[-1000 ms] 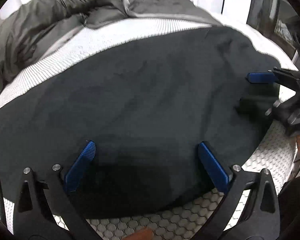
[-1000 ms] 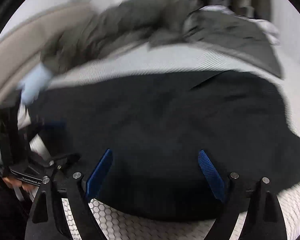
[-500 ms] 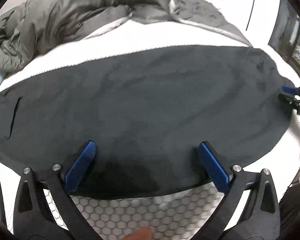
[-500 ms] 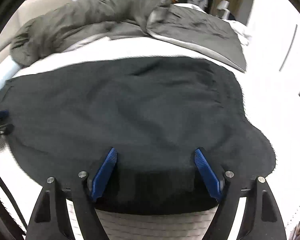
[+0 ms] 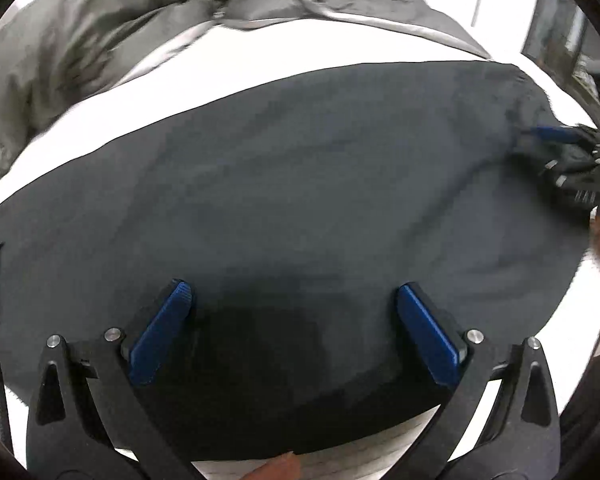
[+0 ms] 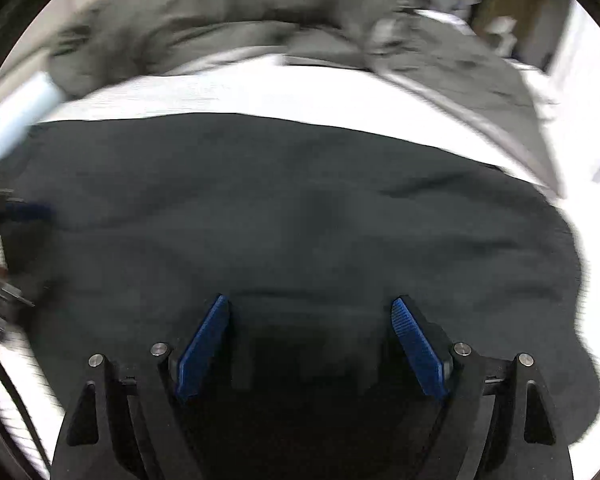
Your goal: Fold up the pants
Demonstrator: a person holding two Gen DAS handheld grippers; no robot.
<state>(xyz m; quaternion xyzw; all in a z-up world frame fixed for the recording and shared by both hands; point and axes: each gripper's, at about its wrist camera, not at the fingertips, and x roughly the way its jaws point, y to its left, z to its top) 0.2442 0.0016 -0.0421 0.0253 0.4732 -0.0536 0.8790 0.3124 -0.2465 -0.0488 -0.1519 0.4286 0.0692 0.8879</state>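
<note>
Dark pants [image 5: 300,200] lie spread flat across a white mattress [image 5: 260,52] and fill the middle of both views. My left gripper [image 5: 292,288] hovers over the near part of the cloth, open, with nothing pinched between its blue pads. My right gripper [image 6: 309,301] is open too and stands over the pants [image 6: 300,220] near their front edge. In the left wrist view the right gripper [image 5: 548,150] shows at the far right end of the pants. In the right wrist view a blue pad of the left gripper [image 6: 28,214] shows blurred at the left end.
A crumpled grey duvet [image 5: 100,40] lies along the far side of the bed, also visible from the right wrist [image 6: 260,8]. A pale blue pillow [image 6: 24,112] sits at the far left. A fingertip [image 5: 276,468] shows at the bottom edge. Dark furniture stands beyond the bed at right.
Both grippers have shifted over the pants while staying open. The right one has moved in over the cloth, so the mattress strip below its fingers is gone. The pants lie as before.
</note>
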